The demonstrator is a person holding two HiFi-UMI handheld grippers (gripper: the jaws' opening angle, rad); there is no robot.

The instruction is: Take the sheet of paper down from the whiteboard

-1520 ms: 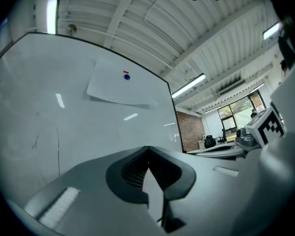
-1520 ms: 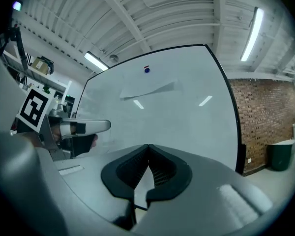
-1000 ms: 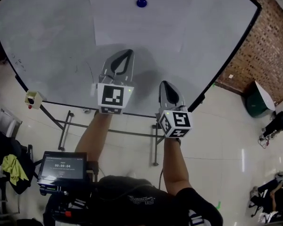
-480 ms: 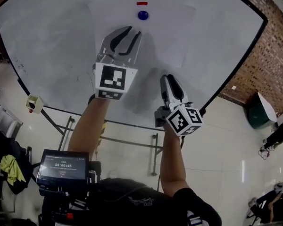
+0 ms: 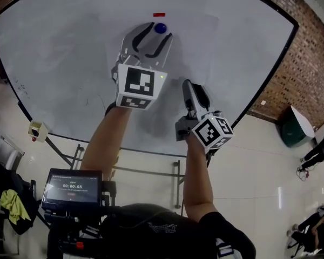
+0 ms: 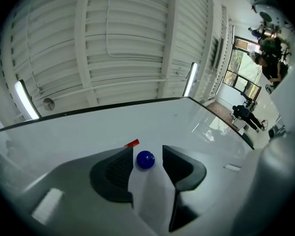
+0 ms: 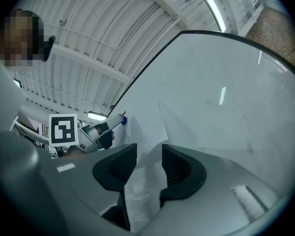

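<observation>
At the whiteboard (image 5: 54,53), opening left claw (image 5: 157,32) straddles blue magnet (image 6: 145,160), opening right claw (image 7: 149,149) straddles paper (image 5: 194,42).

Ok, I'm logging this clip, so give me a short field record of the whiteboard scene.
sheet: on whiteboard, pinned by blue magnet
left gripper: jaws opening, blue magnet between them
right gripper: jaws opening, sheet's lower part in the gap, unpinched
task: sheet not yet down
</observation>
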